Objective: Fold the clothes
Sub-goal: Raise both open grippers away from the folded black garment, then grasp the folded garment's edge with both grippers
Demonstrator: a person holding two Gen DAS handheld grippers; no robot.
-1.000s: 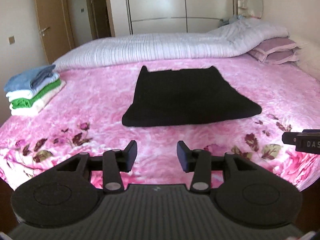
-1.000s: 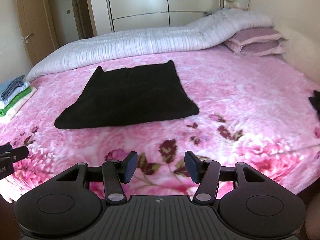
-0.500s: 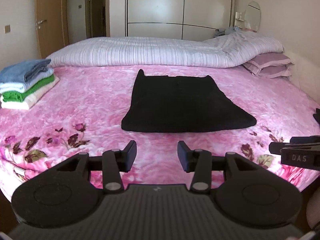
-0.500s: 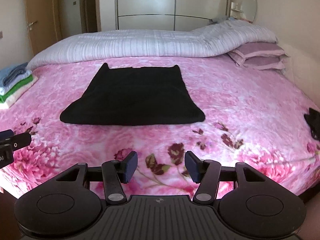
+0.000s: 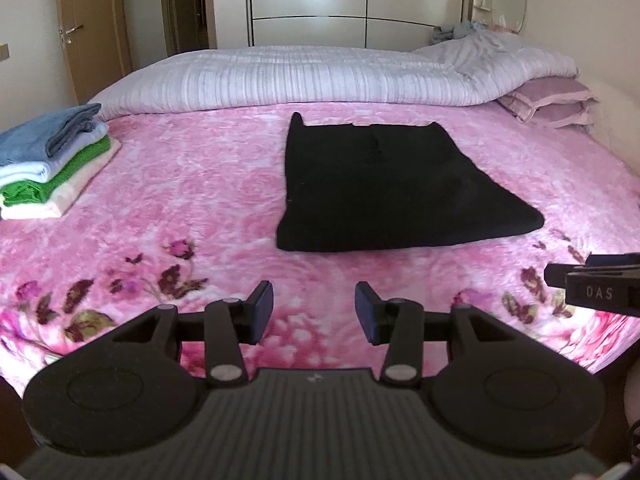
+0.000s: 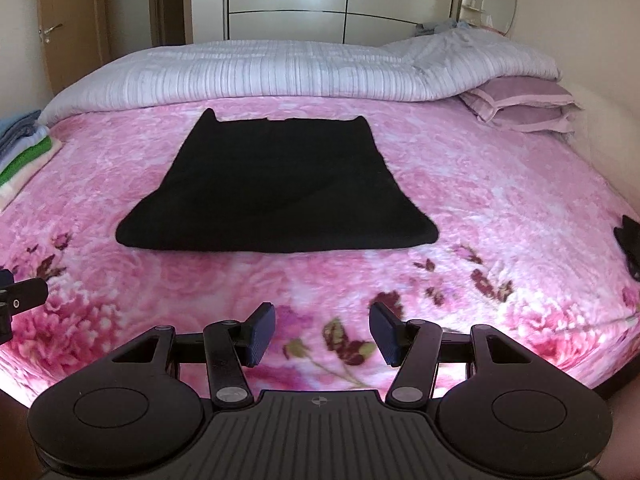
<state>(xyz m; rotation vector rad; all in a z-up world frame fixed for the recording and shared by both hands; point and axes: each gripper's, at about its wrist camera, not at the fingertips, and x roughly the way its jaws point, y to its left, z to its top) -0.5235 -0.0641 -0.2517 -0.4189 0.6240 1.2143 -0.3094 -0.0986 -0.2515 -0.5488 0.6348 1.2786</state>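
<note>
Broadly, pink floral bedspread (image 5: 192,184) filling both views, reaching from the near edge at 6 o'clock up to a rolled white-and-lilac striped quilt (image 5: 320,76) across 12 o'clock. Behind the quilt, pale wardrobe doors (image 5: 308,0) at 12 o'clock and a wooden door (image 5: 92,32) at 10 o'clock. Stacked mauve pillows (image 6: 520,106) at 2 o'clock in the right wrist view, tucked against the quilt's end.

Next in size, folded black garment (image 5: 384,188) lying flat on the bedspread near the centre, slightly toward 1 o'clock in the left wrist view and toward 11 o'clock in the right wrist view (image 6: 276,192); thick folded edge facing the cameras, two small pointed corners at the far edge. Touched by neither tool.

At 9 o'clock in the left wrist view, pile of folded clothes (image 5: 52,160): blue on top, then white, green, cream at the bottom, well apart from the black garment.

Left gripper (image 5: 314,316) at 6 o'clock, jaws spread wide, nothing between them, poised above the bedspread short of the garment. Right gripper (image 6: 322,336) likewise spread wide and holding nothing, also near the bed's front edge.

Small dark scrap of fabric (image 6: 628,240) at 3 o'clock in the right wrist view, cut by the frame
</note>
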